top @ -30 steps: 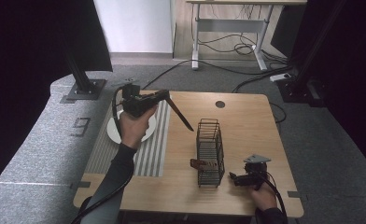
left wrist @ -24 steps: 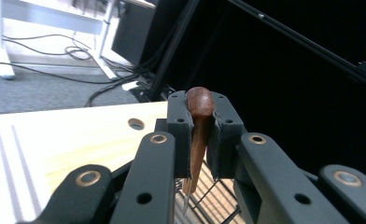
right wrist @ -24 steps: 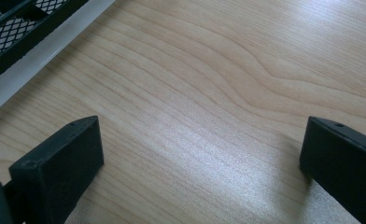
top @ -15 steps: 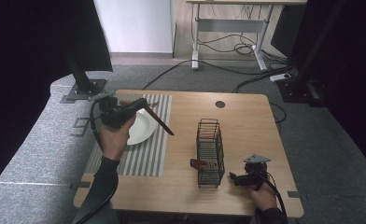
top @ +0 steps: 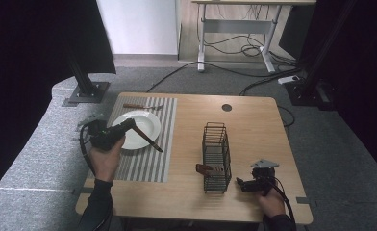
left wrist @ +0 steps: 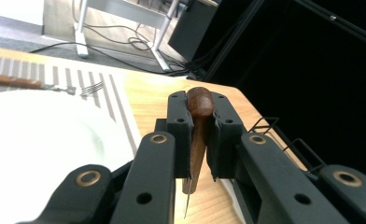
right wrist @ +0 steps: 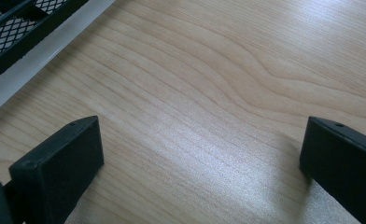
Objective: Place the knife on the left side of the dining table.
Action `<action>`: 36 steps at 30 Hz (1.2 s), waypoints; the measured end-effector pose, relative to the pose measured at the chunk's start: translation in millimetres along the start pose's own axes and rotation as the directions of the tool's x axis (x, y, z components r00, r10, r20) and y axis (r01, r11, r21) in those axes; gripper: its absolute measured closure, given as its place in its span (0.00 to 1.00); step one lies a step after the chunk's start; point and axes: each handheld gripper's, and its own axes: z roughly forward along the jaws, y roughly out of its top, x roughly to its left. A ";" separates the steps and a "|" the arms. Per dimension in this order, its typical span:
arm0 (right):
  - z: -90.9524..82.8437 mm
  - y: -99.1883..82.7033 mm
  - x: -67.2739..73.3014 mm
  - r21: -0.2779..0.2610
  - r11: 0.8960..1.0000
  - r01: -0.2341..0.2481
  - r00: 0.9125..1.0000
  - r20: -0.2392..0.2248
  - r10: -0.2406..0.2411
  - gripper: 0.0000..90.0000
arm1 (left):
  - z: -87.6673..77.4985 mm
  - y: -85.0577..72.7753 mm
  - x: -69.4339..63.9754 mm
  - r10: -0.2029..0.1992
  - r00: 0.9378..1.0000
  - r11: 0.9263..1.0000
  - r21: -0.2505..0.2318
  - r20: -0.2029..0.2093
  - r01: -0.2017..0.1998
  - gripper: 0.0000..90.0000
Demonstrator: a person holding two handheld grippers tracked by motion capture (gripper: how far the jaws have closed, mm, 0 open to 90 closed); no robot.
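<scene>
The left gripper point(top: 129, 126) is clamped on a knife point(top: 148, 139) with a brown wooden handle. In the left gripper view the two black pads squeeze the handle point(left wrist: 199, 103) between them, its rounded end poking out past the pads and the thin blade point(left wrist: 189, 205) running back towards the camera, under the gripper. In the high view the knife slants from the gripper over the right edge of a white plate point(top: 141, 122), with its far end above the striped mat point(top: 150, 161) just right of the plate. Whether it touches the mat cannot be told. The hand point(top: 105, 159) carrying this gripper sits at the left edge of the tabletop point(top: 254, 120), beside the plate.

A fork point(top: 141, 106) with a wooden handle lies on the mat beyond the plate, crosswise, apart from the knife.

A black wire basket point(top: 215, 156) stands upright near the middle of the tabletop, to the right of the mat. A brown handle point(top: 204, 168) juts out of its lower left side.

The right gripper point(top: 242, 184) rests low at the near right of the tabletop, just right of the basket. Its jaws stand wide apart with bare wood between them, and the basket's mesh base point(right wrist: 17, 35) lies at the upper left of the right gripper view.
</scene>
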 end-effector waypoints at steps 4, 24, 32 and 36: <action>0.0 0.0 0.0 0.000 1.000 0.000 1.000 0.000 0.000 0.00 | -5.7 -16.7 8.3 -0.022 0.999 1.000 0.004 -0.027 0.023 0.89; 0.1 -0.1 -0.1 -0.001 1.000 0.002 1.000 0.000 -0.002 0.00 | -17.9 -56.1 39.9 -0.053 0.993 0.999 -0.009 -0.108 0.052 0.88; 0.1 -0.1 -0.1 -0.001 1.000 0.002 1.000 0.000 -0.002 0.00 | -25.5 -68.4 59.9 -0.040 0.984 0.999 -0.009 -0.172 0.039 0.81; 0.1 -0.1 -0.1 -0.001 1.000 0.001 1.000 0.000 -0.001 0.00 | -27.5 -73.8 68.2 -0.045 0.983 0.999 -0.010 -0.180 0.044 0.80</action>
